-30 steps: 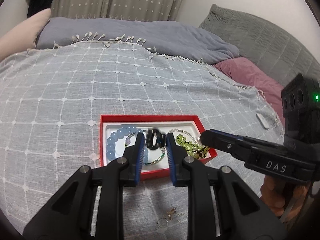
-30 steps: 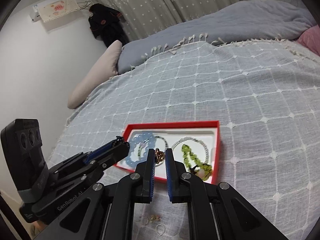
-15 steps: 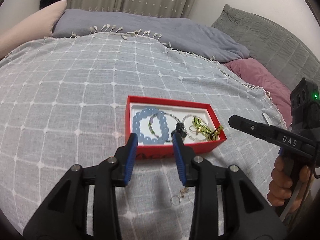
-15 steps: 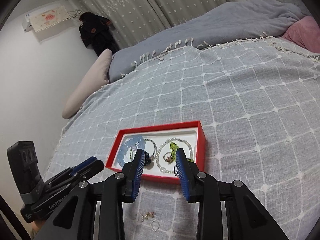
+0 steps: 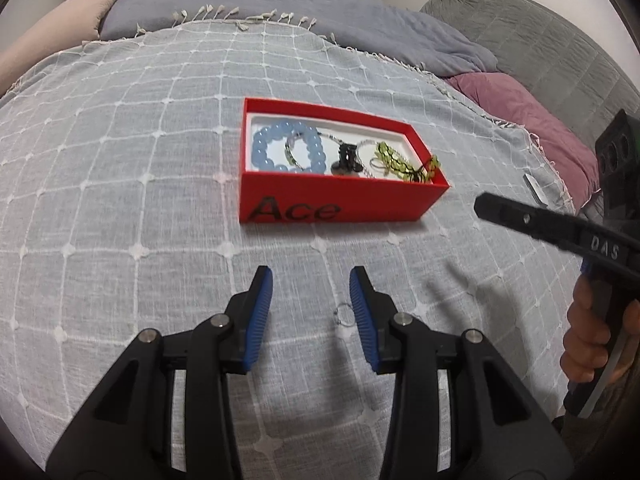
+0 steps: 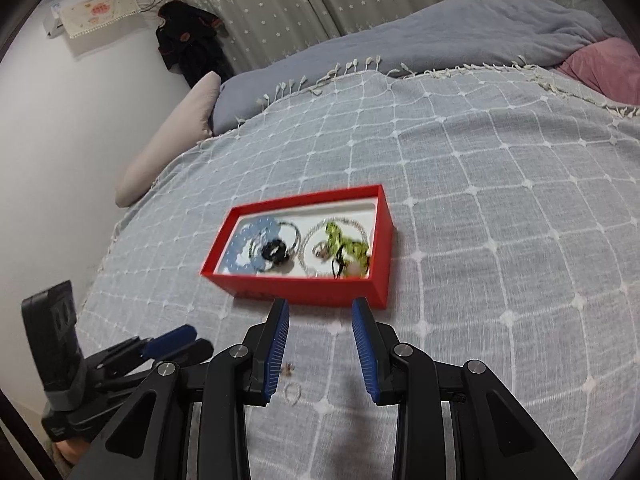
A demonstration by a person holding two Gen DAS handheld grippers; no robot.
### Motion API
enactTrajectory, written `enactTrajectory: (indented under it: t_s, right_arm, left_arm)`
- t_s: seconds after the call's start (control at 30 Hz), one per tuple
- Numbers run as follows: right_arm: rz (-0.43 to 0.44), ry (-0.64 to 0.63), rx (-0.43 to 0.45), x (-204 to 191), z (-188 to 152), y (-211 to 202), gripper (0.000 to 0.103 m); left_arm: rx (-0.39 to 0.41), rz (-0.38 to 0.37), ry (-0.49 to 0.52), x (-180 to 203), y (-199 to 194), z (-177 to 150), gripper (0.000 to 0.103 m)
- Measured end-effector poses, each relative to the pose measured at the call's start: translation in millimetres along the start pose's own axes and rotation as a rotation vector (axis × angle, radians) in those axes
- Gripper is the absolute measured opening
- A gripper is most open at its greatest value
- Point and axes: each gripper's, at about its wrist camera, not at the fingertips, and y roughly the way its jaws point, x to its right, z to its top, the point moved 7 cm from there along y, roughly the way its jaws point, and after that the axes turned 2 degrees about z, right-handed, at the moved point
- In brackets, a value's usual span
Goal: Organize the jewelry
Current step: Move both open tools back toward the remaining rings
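A red box (image 5: 304,206) (image 6: 316,290) lies on the bed. It holds a blue bead bracelet (image 5: 286,150), a black piece (image 5: 347,158) (image 6: 276,252), a green bead string (image 5: 394,162) (image 6: 344,242) and thin chains. My left gripper (image 5: 311,280) is open and empty, near side of the box. A small ring (image 5: 343,315) lies on the cover beside its right finger. My right gripper (image 6: 320,312) is open and empty just in front of the box. A ring (image 6: 293,391) and a small earring (image 6: 287,369) lie between its fingers.
The bed has a grey-white checked cover (image 5: 120,200). A blue-grey blanket (image 5: 320,20), a pink pillow (image 5: 520,120) and a beige pillow (image 6: 172,140) lie at the far side. A small white object (image 5: 534,186) lies by the right edge.
Both grippers let go of their pieces into the box, opened, and pulled back toward the near side. The black piece now lies in the box.
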Motion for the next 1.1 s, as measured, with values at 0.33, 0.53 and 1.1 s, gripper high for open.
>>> enactTrajectory:
  t_s: [0.33,0.53,1.1]
  right_arm:
    - [-0.067,-0.047,-0.069,0.2,-25.1,4.0,0.033]
    - [-0.076,-0.065,-0.103,0.1,-31.3,15.1,0.033]
    - [-0.076,-0.068,-0.101,-0.4,-29.4,15.7,0.033]
  left_arm:
    - [-0.084,0.010,0.094,10.9,16.7,-24.7,0.042]
    - [-0.135,0.044,0.225,26.3,28.1,-39.3,0.045]
    - [-0.097,0.083,0.335,37.9,44.6,-35.9,0.046]
